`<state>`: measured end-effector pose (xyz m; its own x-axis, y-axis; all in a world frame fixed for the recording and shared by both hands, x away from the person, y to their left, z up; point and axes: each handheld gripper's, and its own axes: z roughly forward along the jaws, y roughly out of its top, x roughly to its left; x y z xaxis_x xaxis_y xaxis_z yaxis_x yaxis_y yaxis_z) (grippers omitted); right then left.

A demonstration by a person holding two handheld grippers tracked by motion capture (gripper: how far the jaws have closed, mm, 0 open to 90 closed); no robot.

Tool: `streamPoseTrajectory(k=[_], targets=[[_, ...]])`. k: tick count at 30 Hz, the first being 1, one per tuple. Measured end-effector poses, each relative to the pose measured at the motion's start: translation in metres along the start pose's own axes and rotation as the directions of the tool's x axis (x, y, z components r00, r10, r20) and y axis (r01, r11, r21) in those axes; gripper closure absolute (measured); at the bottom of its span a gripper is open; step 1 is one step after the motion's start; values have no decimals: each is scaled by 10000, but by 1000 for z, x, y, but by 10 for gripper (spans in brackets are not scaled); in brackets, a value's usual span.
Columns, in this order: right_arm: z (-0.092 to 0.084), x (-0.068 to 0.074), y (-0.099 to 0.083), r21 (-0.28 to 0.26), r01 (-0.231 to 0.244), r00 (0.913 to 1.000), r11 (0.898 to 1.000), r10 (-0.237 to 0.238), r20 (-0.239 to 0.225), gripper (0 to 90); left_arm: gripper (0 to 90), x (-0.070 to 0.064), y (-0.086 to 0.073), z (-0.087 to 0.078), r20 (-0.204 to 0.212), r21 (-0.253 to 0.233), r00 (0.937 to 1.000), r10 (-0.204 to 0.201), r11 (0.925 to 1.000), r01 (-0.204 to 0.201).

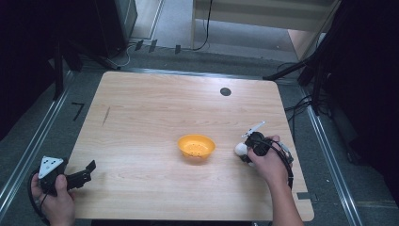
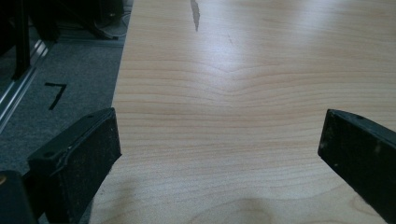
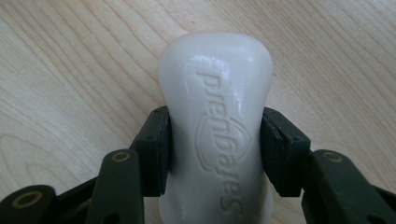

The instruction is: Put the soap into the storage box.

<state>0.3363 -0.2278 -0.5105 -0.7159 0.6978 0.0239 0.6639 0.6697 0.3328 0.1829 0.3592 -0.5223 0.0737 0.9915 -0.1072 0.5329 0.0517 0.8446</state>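
A white bar of soap point(image 3: 215, 93) with embossed lettering lies on the wooden table point(image 1: 155, 108). My right gripper point(image 3: 215, 135) is shut on it, a black pad pressing each long side. From above, the soap point(image 1: 241, 149) shows at the tips of the right gripper point(image 1: 244, 154), right of an orange bowl point(image 1: 196, 146) at mid-table. My left gripper point(image 1: 88, 170) rests at the table's near-left corner. In its own view the left gripper point(image 2: 219, 140) stands open, its jaws wide apart over bare wood.
A small black round mark point(image 1: 225, 91) sits near the table's far edge. Dark stands and cables point(image 1: 301, 70) surround the table on the floor. A short dark streak point(image 2: 195, 14) marks the wood ahead of the left gripper.
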Motion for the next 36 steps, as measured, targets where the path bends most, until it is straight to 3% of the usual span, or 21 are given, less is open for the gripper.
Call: streamPoseTrajectory(k=[13,16,26,36], targets=[[0,2,0,-229,715,9973,9972,-718,-142,507,0,1,0,0,11,-25,10000,-38,10000,38],[-3,1,1,-506,551,9980,9972,-567,-289,508,0,1,0,0,28,-11,10000,-42,10000,43],[-17,6,15,-925,913,9939,9915,-965,-537,508,0,1,0,0,41,14,10000,-55,10000,55],[-23,12,28,-741,1385,9864,9876,-1443,-790,508,0,1,0,0,63,54,9999,-94,9999,93]])
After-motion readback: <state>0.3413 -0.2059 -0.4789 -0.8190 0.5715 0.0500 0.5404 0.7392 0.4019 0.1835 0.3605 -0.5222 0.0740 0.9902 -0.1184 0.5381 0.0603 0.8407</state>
